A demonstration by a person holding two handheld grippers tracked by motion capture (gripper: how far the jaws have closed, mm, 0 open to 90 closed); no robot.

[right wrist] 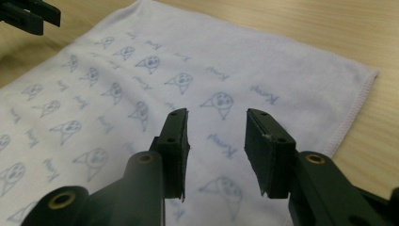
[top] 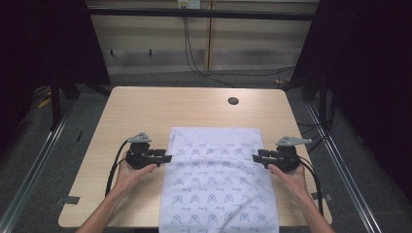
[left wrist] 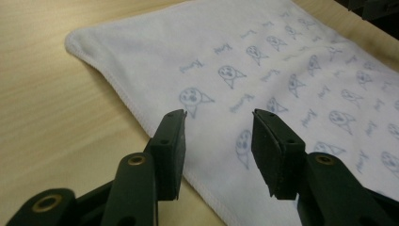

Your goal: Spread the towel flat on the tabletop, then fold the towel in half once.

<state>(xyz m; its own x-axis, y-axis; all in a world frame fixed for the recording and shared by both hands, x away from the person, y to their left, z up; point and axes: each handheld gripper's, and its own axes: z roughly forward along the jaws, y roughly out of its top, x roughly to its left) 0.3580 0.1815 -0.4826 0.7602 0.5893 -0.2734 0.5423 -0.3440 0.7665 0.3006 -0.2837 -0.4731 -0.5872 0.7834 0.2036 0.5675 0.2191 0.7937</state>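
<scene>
A: Jaws first. Left gripper (top: 166, 158) stands parted to a moderate gap, nothing between the pads; its own view looks down on the cloth's left hem. Right gripper (top: 256, 158) likewise parted and empty, poised over the right side of the cloth.

B: Location of the cloth?

A: White cloth (top: 218, 179), printed with small blue faces and script, lies flat on the bench (top: 145, 107), centred left to right. Far edge sits about mid-bench; near end runs off the near edge. Far left corner (left wrist: 75, 40) is clear in the left gripper view, far right corner (right wrist: 369, 75) in the right gripper view.

B: Step in hand?

A: Judged: approach before a grasp, both hands set level at opposite side hems, likely for a fold. Neither side pinched yet.

B: Next move?

A: Each pair of jaws must drop to the hem, get one pad under the edge, then close. Thin fabric lying flat; catching a single layer is the hard part.

B: Gaps in the record?

A: Near end of the cloth is cut off at the bottom of the high view. Printed script too small to read. Whether the jaws touch the fabric: cannot tell.
</scene>
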